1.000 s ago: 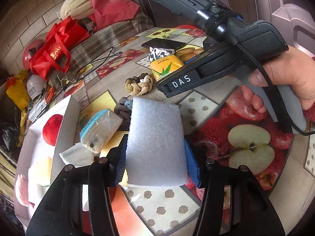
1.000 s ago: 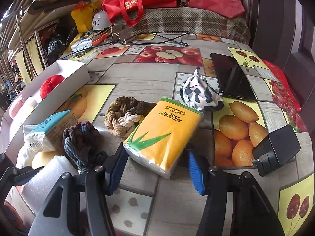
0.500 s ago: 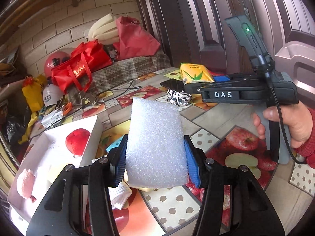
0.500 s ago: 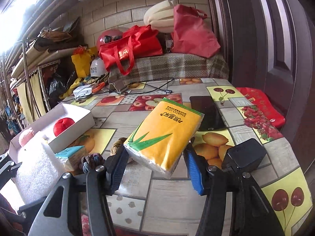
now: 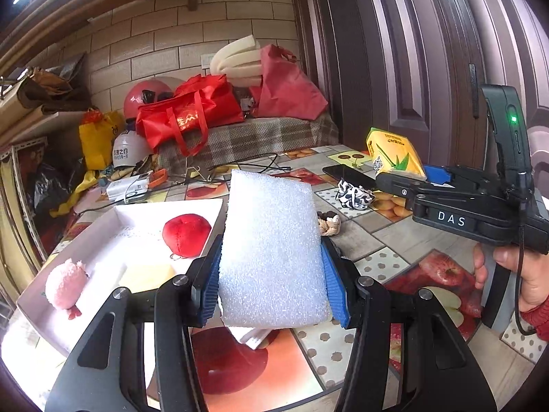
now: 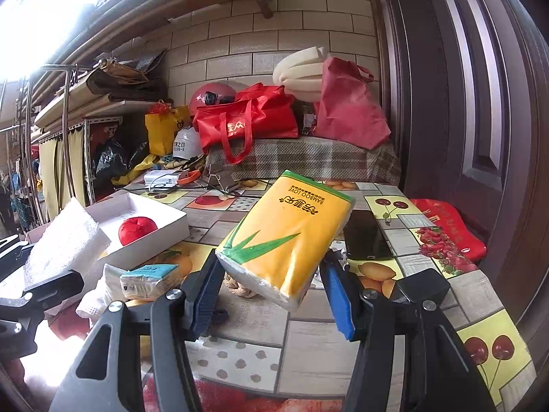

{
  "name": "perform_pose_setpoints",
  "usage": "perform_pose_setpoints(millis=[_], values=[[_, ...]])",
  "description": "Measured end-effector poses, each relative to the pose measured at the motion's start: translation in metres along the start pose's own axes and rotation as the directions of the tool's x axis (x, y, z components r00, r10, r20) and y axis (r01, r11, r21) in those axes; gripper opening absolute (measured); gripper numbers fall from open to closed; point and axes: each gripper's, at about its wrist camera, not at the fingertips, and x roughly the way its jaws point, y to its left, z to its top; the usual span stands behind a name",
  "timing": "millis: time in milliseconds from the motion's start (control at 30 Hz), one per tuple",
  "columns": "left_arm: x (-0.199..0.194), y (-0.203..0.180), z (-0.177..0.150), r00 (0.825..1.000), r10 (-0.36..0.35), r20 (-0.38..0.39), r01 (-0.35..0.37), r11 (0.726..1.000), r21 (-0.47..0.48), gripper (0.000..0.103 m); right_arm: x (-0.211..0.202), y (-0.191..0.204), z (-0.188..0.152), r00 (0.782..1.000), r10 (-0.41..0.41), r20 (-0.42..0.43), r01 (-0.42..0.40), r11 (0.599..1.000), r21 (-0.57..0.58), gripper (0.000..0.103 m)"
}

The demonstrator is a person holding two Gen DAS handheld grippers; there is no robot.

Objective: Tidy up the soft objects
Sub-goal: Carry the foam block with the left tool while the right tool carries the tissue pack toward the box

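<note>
My left gripper (image 5: 271,285) is shut on a white foam block (image 5: 272,250) and holds it above the table, beside the white box (image 5: 103,226). The box holds a red plush ball (image 5: 186,234), a pink plush toy (image 5: 65,286) and a pale yellow pad (image 5: 145,274). My right gripper (image 6: 274,295) is shut on a yellow tissue pack (image 6: 288,240), lifted off the table; the pack also shows in the left wrist view (image 5: 393,156). A blue tissue pack (image 6: 151,279), a braided rope knot (image 5: 328,223) and a black-and-white scrunchie (image 5: 353,194) lie on the table.
A black phone (image 6: 365,235) and a black charger (image 6: 423,285) lie at the table's right. Red bags (image 6: 247,120), a helmet and cables crowd the far end. A dark door stands at the right.
Both grippers have risen off the table with their loads. The left one has swung toward the white box; the tissue pack now hangs tilted in the air.
</note>
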Motion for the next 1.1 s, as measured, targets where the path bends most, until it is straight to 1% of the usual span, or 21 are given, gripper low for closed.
perform_pose_setpoints(millis=[167, 533, 767, 933, 1100], values=[[-0.003, 0.010, -0.001, 1.000, 0.021, -0.003, -0.021, 0.999, -0.036, 0.052, -0.004, 0.011, -0.002, 1.000, 0.021, 0.004, -0.021, 1.000, -0.002, 0.057], [-0.012, 0.026, -0.005, 0.998, 0.066, -0.001, -0.066, 0.995, -0.070, 0.052, -0.009, 0.037, -0.004, 0.998, 0.064, 0.010, -0.064, 0.997, -0.032, 0.057], [-0.020, 0.042, -0.008, 0.994, 0.108, 0.001, -0.107, 0.990, -0.096, 0.052, -0.013, 0.054, -0.005, 0.995, 0.097, 0.005, -0.096, 0.993, -0.061, 0.057], [-0.028, 0.057, -0.011, 0.988, 0.153, 0.006, -0.151, 0.983, -0.105, 0.052, -0.014, 0.066, -0.006, 0.993, 0.119, 0.000, -0.118, 0.990, -0.080, 0.057], [-0.038, 0.085, -0.016, 0.975, 0.222, 0.005, -0.219, 0.966, -0.134, 0.052, -0.014, 0.080, -0.007, 0.989, 0.150, -0.003, -0.150, 0.984, -0.092, 0.057]])
